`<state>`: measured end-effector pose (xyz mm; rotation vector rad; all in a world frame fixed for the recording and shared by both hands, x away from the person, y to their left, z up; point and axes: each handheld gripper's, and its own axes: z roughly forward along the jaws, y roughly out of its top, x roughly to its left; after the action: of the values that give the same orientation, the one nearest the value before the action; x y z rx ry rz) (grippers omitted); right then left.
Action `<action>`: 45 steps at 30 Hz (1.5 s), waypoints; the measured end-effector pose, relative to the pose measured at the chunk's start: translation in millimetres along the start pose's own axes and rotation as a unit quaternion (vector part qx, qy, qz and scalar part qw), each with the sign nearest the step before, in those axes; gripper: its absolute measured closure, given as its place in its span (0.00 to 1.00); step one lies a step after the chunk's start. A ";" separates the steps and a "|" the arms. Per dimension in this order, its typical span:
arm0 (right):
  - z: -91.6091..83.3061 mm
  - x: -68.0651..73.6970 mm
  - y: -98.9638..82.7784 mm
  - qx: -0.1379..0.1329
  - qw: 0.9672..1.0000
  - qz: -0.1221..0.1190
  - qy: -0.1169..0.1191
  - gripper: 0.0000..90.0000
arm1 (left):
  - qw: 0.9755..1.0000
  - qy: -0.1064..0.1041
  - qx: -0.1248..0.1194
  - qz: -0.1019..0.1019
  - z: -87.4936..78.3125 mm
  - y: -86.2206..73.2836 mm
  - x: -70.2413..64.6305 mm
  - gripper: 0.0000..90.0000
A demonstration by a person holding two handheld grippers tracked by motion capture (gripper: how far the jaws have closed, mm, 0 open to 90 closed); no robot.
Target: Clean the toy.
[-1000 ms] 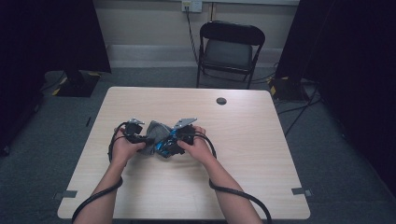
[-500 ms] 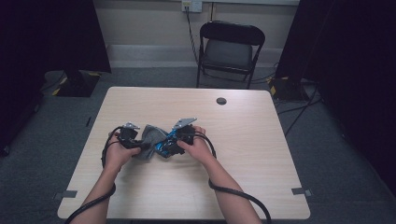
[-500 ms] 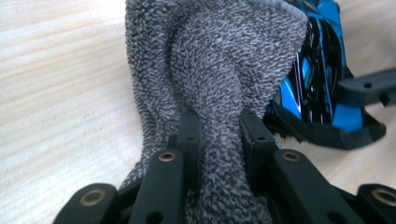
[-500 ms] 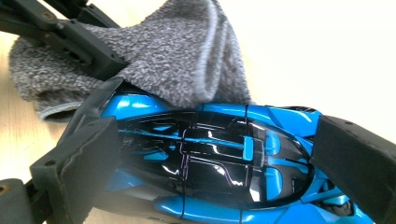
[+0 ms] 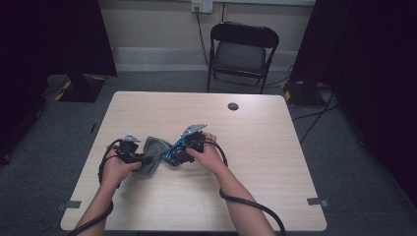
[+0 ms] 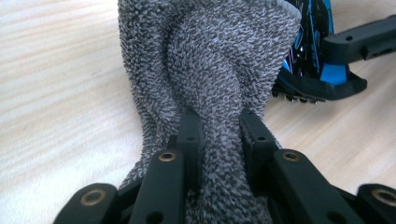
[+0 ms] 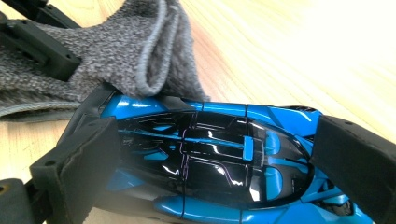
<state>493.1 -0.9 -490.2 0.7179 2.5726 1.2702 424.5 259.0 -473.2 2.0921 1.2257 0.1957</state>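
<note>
Near the middle of the table, a bit left and toward the near edge, the two grippers meet over a little blue-and-black toy car. The right gripper is clamped on the car end to end, looks like it's just there to keep it steady. The left gripper is pinching a bunched fold of grey cloth, and the cloth's edge lies against the car's far end, so my guess is the car's getting a wipe-down. In the high view the car and cloth are tiny and half buried under the hands. Can't see the car's underside or wheels properly, and most of the cloth is cut off in both gripper views.
</note>
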 end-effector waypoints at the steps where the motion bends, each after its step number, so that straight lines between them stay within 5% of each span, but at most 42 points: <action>1: 0.0 0.0 0.0 0.000 1.000 0.000 0.000 0.01 | 1.000 0.001 -0.003 -0.001 -1.0 -1.7 -0.2 0.81; 19: 0.0 -0.4 -0.1 -0.001 1.000 0.000 0.001 0.01 | 1.000 -0.011 -0.022 -0.019 -30.8 -26.7 5.0 0.81; 32: 0.0 -0.6 -0.5 -0.003 1.000 0.000 0.001 0.01 | 0.998 -0.006 -0.062 -0.028 -38.2 -1.0 10.9 0.81; 45: -0.1 -0.8 -1.0 -0.004 1.000 0.001 0.001 0.01 | 0.996 -0.006 -0.085 -0.033 -9.7 41.4 10.0 0.81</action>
<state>493.4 -1.8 -490.9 0.7167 2.5677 1.2822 454.9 258.9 -441.8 1.9017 1.2249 0.2481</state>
